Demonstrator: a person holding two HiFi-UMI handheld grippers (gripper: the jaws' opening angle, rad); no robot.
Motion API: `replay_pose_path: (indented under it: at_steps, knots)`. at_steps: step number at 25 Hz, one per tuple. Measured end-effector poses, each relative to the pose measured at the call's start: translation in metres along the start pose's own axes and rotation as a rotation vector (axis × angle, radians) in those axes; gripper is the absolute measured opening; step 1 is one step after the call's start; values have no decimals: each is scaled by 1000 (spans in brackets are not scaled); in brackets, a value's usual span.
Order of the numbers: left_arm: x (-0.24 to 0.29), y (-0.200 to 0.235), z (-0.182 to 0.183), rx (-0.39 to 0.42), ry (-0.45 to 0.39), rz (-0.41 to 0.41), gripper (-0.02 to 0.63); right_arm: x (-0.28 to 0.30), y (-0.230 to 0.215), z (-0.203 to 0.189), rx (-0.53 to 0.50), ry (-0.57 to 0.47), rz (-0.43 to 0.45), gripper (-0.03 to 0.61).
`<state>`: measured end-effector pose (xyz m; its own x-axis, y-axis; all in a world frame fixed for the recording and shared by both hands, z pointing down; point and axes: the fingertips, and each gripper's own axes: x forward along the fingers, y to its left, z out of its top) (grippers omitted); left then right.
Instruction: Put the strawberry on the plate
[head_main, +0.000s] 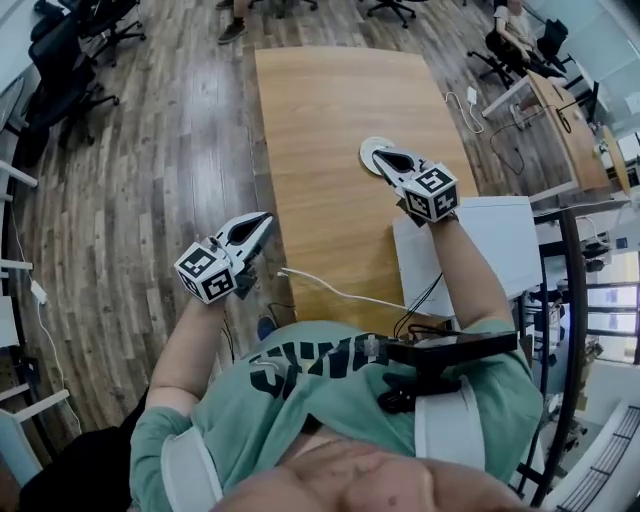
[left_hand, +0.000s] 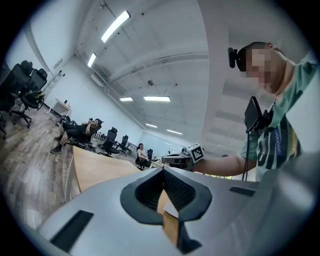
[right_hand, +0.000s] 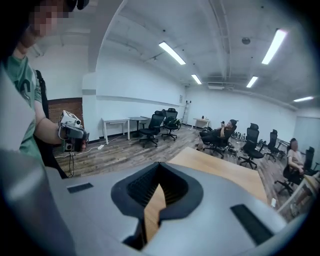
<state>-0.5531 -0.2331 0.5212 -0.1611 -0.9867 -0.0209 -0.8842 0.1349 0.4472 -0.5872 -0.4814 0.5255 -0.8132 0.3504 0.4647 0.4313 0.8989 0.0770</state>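
- strawberry: no view shows it, so i can't tell how it lies; it may sit hidden under my right gripper (head_main: 386, 158).
- plate (head_main: 371, 147): on the table (head_main: 320, 100), right under those tips, which are pinched together and empty.
- left gripper (head_main: 263, 219): well apart, closed on nothing; right is nearer.

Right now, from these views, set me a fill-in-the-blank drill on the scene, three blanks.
The right tongs are held by the white ____ on the table.
Their jaws are ____, with nothing between them.
The left tongs are held near the table's ____ edge.
Missing: plate; shut; left.
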Motion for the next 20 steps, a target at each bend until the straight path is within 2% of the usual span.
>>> replay_pose_path:
  at_steps: [8, 13, 20]
  knots:
    - [-58, -32, 30, 78, 21, -110, 3, -93, 92, 34, 19, -80, -95, 8]
    - [-77, -58, 23, 78, 55, -187, 3, -141, 146, 31, 35, -93, -130, 8]
    - [-68, -125, 13, 79, 70, -290, 3, -223, 177, 14, 37, -137, -204, 8]
